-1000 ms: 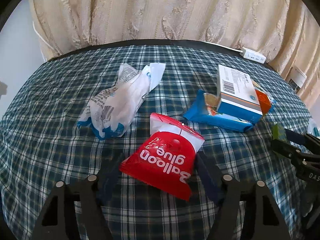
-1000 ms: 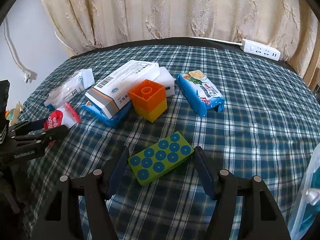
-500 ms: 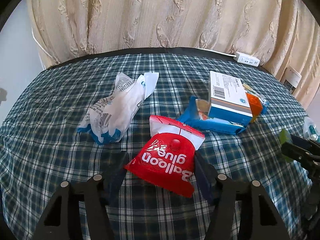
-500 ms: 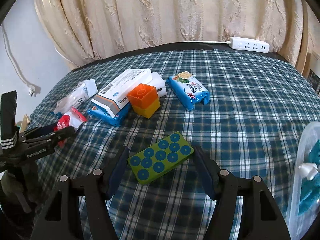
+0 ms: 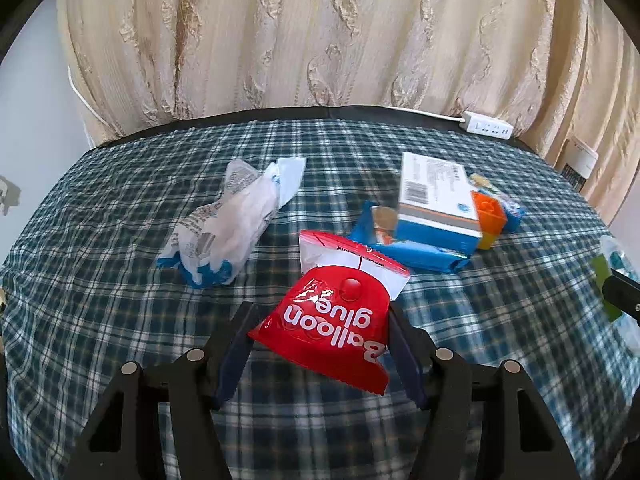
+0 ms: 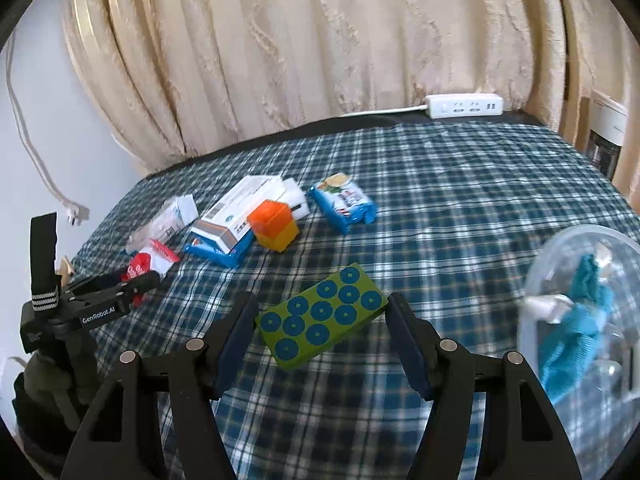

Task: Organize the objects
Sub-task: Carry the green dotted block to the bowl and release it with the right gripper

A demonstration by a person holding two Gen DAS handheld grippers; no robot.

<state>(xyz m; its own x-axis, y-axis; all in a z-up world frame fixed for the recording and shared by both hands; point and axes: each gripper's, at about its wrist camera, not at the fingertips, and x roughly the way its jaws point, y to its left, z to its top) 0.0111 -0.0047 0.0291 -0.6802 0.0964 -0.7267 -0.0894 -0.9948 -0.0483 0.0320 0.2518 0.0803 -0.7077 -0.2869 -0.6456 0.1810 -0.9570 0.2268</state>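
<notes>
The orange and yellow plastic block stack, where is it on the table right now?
In the right wrist view the orange and yellow plastic block stack stands left of centre on the plaid tablecloth, beside the white cardboard box, with the blue snack packet to its right.

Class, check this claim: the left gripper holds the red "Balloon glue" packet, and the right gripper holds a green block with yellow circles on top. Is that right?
One detail is wrong. The circles on the green block in the right gripper are blue, not yellow, as the right wrist view shows. The left gripper does hold the red "Balloon glue" packet.
</notes>
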